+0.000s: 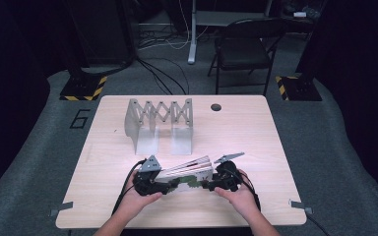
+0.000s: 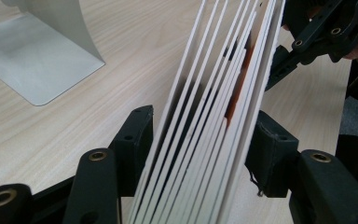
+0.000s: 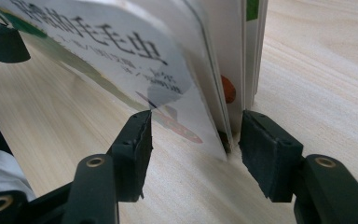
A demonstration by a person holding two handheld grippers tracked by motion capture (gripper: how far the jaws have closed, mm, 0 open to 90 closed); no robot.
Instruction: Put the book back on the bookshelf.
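Observation:
A thick board book (image 1: 187, 171) with white pages and a green-printed cover is held near the table's front edge, spanning both grippers. My left gripper (image 1: 170, 183) grips its left end. In the left gripper view the fanned white pages of the book (image 2: 214, 116) fill the gap of the left gripper (image 2: 203, 149), and both pads press on them. My right gripper (image 1: 205, 186) grips the other end. In the right gripper view the book (image 3: 121, 46) stands on the table between the pads of the right gripper (image 3: 196, 140), its printed cover splayed outward.
A white expanding rack (image 1: 160, 118) with two flat feet stands at the back middle of the wooden table (image 1: 256, 147); one foot (image 2: 37, 60) lies near the left gripper. A round hole (image 1: 216, 106) is in the tabletop. A folding chair (image 1: 243, 49) stands behind.

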